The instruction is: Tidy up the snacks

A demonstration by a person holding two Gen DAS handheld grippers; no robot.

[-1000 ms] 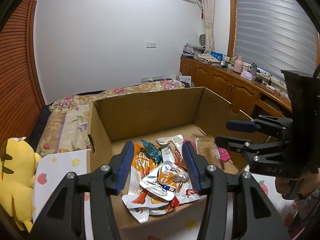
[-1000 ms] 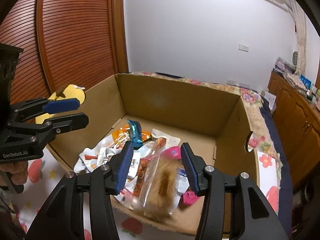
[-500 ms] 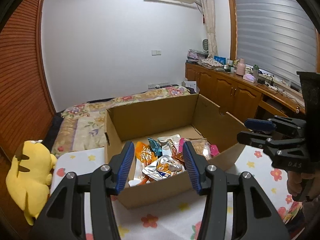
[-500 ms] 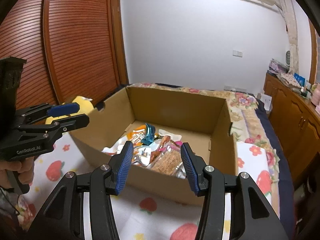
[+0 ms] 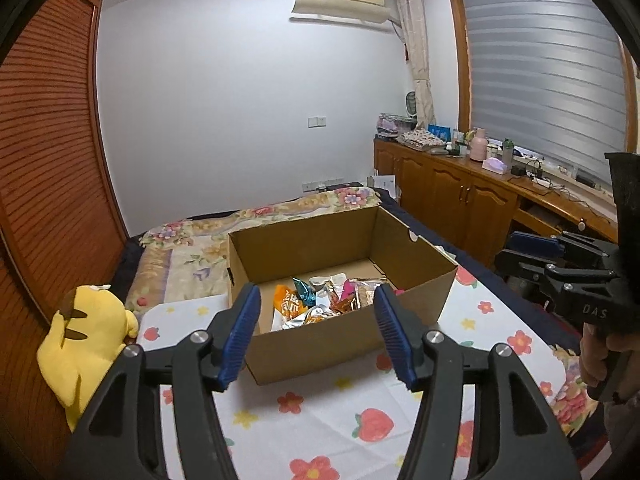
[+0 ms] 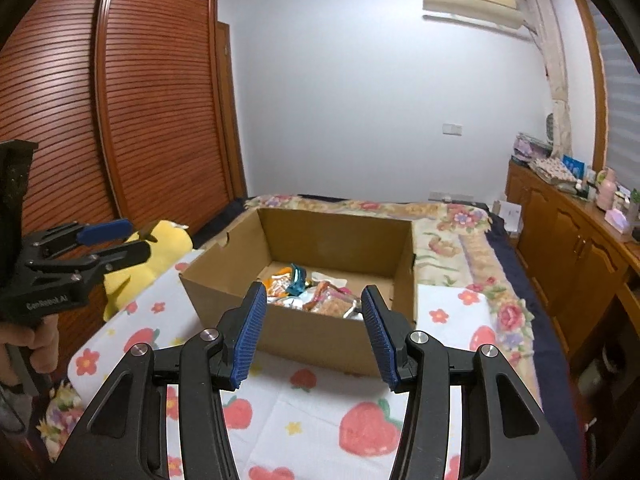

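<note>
An open cardboard box (image 5: 344,340) (image 6: 312,340) stands on a white cloth printed with strawberries and flowers. Inside lie several snack packets (image 5: 320,304) (image 6: 316,294): orange, teal, silver and clear ones. My left gripper (image 5: 316,336) hovers in front of the box, its jaws opening with nothing between them; it also shows in the right wrist view (image 6: 116,242). My right gripper (image 6: 312,336) is open and empty, back from the box's near wall, and appears at the right edge of the left wrist view (image 5: 520,248).
A yellow plush toy (image 5: 84,336) (image 6: 160,252) lies left of the box. The floral bedspread (image 5: 192,248) stretches behind. Wooden cabinets (image 5: 460,204) with clutter on top run along the right wall. A slatted wooden wardrobe (image 6: 120,120) fills the left.
Both grippers have pulled back and up from over the box; the box now looks smaller and farther. The left jaws stand a little wider apart. The snacks stay in the box.
</note>
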